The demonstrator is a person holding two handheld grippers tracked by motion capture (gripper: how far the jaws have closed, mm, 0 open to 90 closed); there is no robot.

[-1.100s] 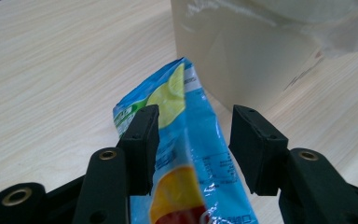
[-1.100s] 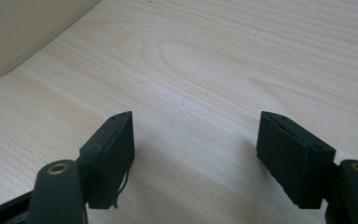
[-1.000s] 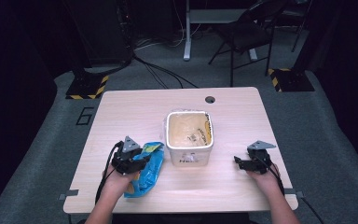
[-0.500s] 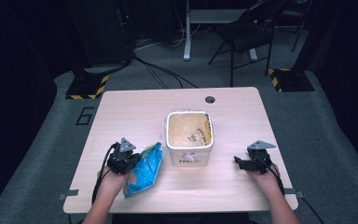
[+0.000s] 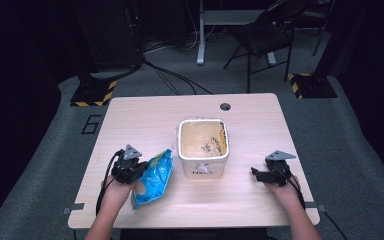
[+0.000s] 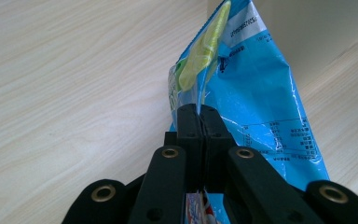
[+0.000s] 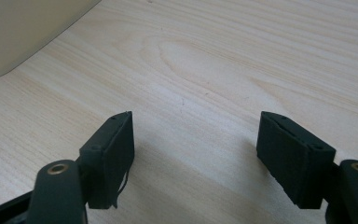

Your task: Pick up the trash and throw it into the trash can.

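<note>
The left tool (image 6: 199, 116) is seen pressed together on the edge of a blue snack bag (image 6: 256, 107), the thin film pinched between the two black jaws in the left gripper view. In the high view the same tool (image 5: 139, 167) is held by the left hand (image 5: 115, 189) near the desk's front left part, with the bag (image 5: 152, 177) lying just beside it on the pale wooden desk (image 5: 145, 117), its upper end close to the beige tub (image 5: 202, 170). On the bag's back a block of fine dark print and a ruled table of figures can be made out, along with a line of small white lettering near the top seam, but none of it can be read. A yellow-green patch is seen along the bag's folded top edge, and a scrap of red and white print shows low between the jaws.

The right tool (image 7: 196, 140) is held with its jaws wide apart over bare wood, nothing between them. In the high view it (image 5: 256, 172) is seen at the desk's front right, held by the right hand (image 5: 280, 182), well apart from the tub. The tub stands at the middle of the desk; faint dark lettering is printed on its front wall, too blurred to be read. A number "6" (image 5: 91, 124) is marked on the grey carpet beside the desk's left edge. A round cable hole (image 5: 225, 106) is set near the desk's far edge.
</note>
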